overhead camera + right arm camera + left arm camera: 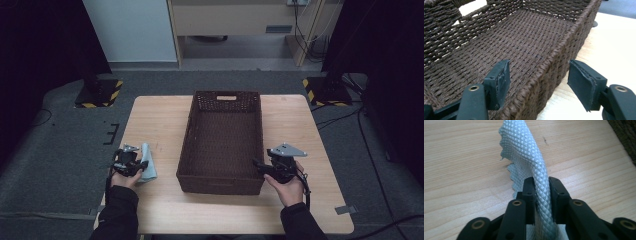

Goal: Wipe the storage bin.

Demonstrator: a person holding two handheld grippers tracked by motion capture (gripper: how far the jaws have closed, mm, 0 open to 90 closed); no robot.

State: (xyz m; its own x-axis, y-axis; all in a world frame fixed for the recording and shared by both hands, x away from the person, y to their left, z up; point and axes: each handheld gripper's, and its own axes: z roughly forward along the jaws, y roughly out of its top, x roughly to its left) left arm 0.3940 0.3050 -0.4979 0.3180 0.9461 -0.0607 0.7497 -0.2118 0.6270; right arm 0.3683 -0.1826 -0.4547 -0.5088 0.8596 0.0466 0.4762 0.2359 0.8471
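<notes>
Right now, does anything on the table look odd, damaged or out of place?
Nothing is spilled or broken. The grey cloth lies bunched with one fold pinched between the left gripper's jaws. The brown basket sits square; the right gripper's open jaws straddle its wall, one pad frayed.

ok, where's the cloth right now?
In the high view the pale blue cloth lies on the table's near left part, left of the wicker basket. A fold of it stands between the left gripper's jaws.
</notes>
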